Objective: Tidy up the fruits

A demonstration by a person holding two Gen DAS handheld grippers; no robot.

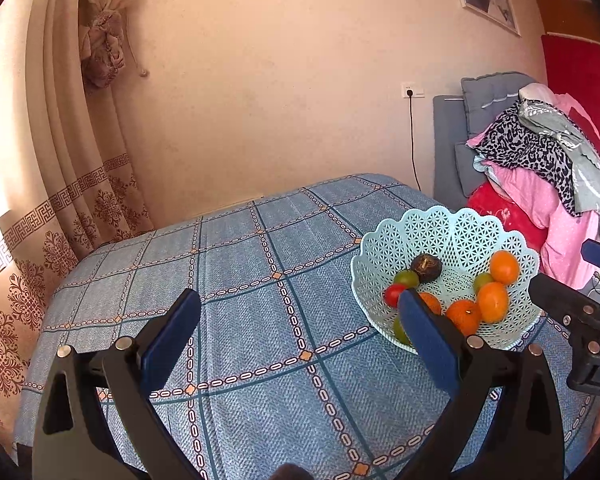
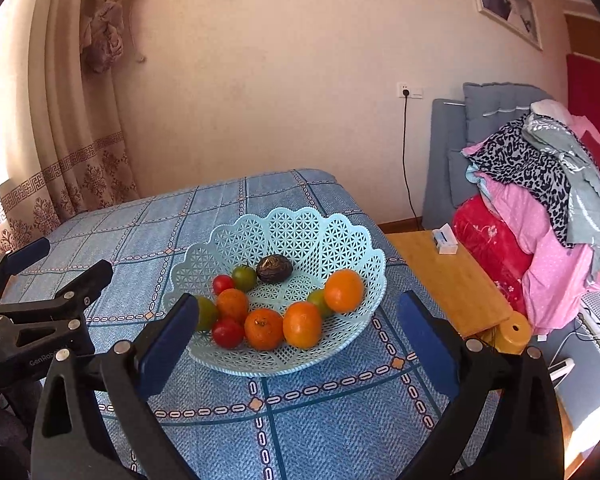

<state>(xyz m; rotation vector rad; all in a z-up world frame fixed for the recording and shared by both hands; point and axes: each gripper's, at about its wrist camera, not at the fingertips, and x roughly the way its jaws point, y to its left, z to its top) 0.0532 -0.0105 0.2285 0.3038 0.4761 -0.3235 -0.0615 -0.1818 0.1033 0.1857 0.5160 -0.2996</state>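
Note:
A pale blue lattice basket stands on the blue checked tablecloth. It holds several oranges, red tomatoes, green fruits and one dark brown fruit. My right gripper is open above the basket's near rim, with nothing between its fingers. My left gripper is open over bare cloth left of the basket, its right finger crossing the basket's front.
A wooden side table with a small white box stands right of the table. Beyond it, piled clothes lie on a grey chair. A curtain hangs at the left and a power cord runs down the wall.

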